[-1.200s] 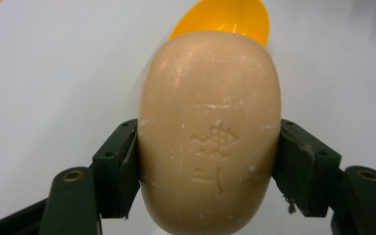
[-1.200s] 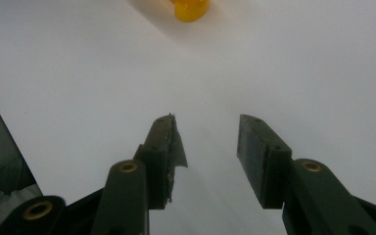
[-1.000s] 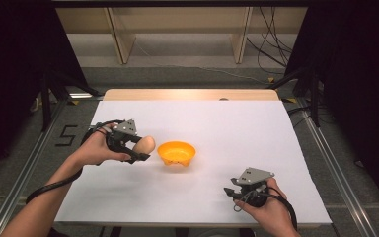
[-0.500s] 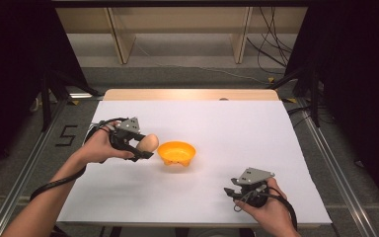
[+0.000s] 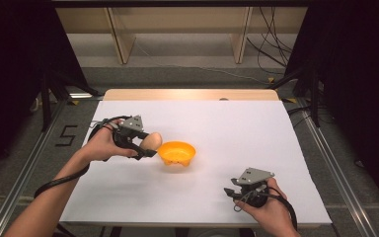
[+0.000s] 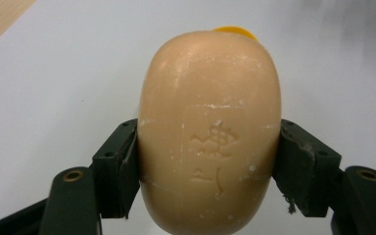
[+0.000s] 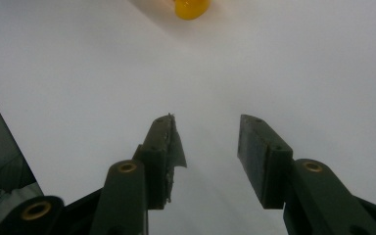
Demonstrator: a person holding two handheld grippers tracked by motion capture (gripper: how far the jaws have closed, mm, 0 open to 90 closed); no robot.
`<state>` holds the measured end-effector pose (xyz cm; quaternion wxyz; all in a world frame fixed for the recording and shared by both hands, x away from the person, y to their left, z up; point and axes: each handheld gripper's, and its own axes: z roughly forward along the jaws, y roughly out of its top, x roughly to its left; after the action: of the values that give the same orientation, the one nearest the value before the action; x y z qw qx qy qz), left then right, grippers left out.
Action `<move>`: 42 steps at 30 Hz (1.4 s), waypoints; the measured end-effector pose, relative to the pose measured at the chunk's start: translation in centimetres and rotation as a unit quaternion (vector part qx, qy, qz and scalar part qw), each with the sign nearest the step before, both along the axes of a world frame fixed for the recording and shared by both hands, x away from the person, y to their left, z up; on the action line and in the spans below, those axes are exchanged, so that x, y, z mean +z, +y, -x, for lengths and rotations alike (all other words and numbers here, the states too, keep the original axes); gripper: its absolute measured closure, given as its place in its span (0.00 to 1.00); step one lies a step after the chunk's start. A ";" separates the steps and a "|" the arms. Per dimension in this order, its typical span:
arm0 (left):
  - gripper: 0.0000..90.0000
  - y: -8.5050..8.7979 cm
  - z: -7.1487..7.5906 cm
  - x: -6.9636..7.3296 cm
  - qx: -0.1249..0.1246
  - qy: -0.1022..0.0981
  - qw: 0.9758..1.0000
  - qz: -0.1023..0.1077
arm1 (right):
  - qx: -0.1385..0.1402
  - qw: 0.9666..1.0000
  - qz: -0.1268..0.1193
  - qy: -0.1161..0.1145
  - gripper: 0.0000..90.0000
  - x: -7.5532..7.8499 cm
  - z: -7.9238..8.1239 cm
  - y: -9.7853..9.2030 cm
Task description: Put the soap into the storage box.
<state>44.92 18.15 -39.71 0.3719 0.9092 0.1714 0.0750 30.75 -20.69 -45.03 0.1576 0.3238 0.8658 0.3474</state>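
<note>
A tan oval bar of soap (image 6: 209,132) with a stamped mark is clamped between the jaws of my left gripper (image 6: 208,166). In the high view that left gripper (image 5: 145,144) holds the soap (image 5: 152,141) just left of an orange bowl (image 5: 177,153), close to its rim. The bowl's edge (image 6: 234,31) peeks out behind the soap. My right gripper (image 5: 231,193) rests near the table's front right, held in a hand. In the right gripper view its jaws (image 7: 206,156) stand apart with nothing between them, and the bowl (image 7: 191,8) lies far ahead.
White paper (image 5: 237,128) covers the table, with a wooden strip (image 5: 187,94) along its far edge. Metal rails (image 5: 19,173) run along both sides, and cables (image 5: 271,44) lie on the floor behind. A "5" mark (image 5: 66,136) sits on the floor at left.
My left gripper has carried the soap a little to the right, closer to the orange bowl. The right gripper has stayed put.
</note>
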 end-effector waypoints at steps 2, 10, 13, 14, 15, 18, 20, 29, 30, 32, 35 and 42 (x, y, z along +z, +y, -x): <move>0.36 -0.1 0.0 0.0 0.000 0.001 1.000 -0.001 | 0.000 1.000 0.000 0.000 0.65 0.0 0.0 0.0; 0.36 -0.6 -0.2 0.2 -0.004 0.002 1.000 0.003 | -0.005 1.000 -0.002 0.006 0.65 0.0 0.1 0.1; 0.36 -0.9 -0.2 0.3 0.000 0.001 1.000 0.004 | -0.002 1.000 0.000 0.003 0.65 0.0 0.0 0.0; 0.36 -0.9 -0.2 0.3 0.000 0.001 1.000 0.004 | -0.002 1.000 0.000 0.003 0.65 0.0 0.0 0.0; 0.36 -0.9 -0.3 0.3 -0.006 -0.002 1.000 0.002 | -0.001 1.000 0.000 0.001 0.65 0.0 0.0 0.0; 0.36 -1.1 -0.4 0.4 -0.006 0.000 1.000 0.005 | -0.002 1.000 -0.001 0.000 0.65 0.1 0.0 0.0; 0.36 -1.2 -0.4 0.3 -0.003 0.002 1.000 0.006 | -0.002 1.000 -0.001 0.001 0.65 0.1 0.1 0.0; 0.36 -1.8 -0.7 0.4 -0.014 -0.004 1.000 0.004 | 0.001 1.000 -0.001 -0.002 0.65 0.0 0.0 0.0; 0.36 -1.8 -0.7 0.4 -0.014 -0.004 1.000 0.004 | 0.001 1.000 -0.001 -0.002 0.65 0.0 0.0 0.0; 0.36 -1.9 -0.7 0.5 -0.014 -0.005 1.000 0.006 | 0.001 1.000 -0.001 -0.002 0.65 0.0 0.0 0.0; 0.36 -2.1 -0.8 0.5 -0.010 -0.002 1.000 0.010 | 0.001 1.000 -0.001 -0.003 0.65 0.0 0.0 0.0; 0.36 -2.6 -1.0 0.3 -0.014 -0.003 1.000 0.012 | 0.002 1.000 -0.002 -0.004 0.64 0.0 0.0 0.0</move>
<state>45.96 15.55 -39.39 0.3841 0.9069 0.1579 0.0708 30.79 -20.71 -45.05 0.1597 0.3207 0.8653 0.3505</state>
